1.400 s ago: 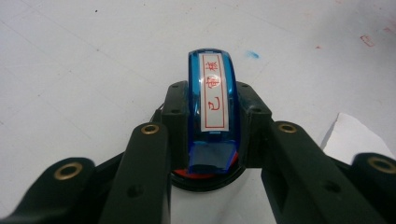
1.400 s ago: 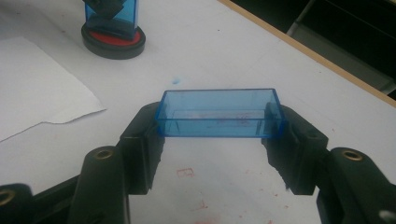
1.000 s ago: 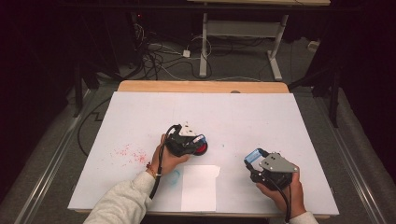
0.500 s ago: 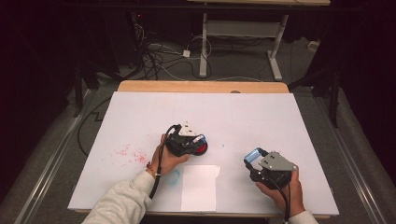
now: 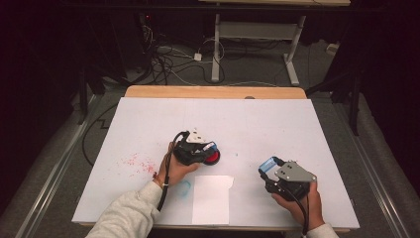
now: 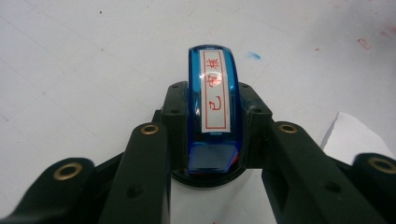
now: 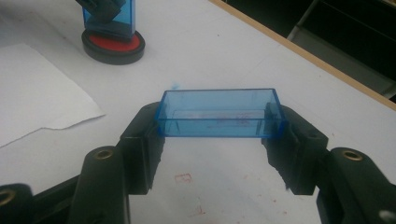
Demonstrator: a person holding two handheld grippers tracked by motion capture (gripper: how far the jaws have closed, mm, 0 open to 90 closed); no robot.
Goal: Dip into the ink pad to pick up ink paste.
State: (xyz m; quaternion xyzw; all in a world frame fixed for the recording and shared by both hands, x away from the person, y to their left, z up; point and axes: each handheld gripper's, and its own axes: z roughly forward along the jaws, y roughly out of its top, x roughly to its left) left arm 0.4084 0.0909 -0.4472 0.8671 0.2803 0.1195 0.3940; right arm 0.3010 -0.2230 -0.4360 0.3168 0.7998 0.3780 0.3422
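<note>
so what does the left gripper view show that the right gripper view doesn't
Left gripper view alone: the red-lettered label on the blue stamp clamped in the left gripper.
Right gripper view alone: the blue cap in the right gripper, the red ink pad and the table's wooden edge.
Both: the white paper sheet and red ink marks.

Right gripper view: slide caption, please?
Right gripper clamps clear blue cap above white table; stamp presses red ink pad.
</note>
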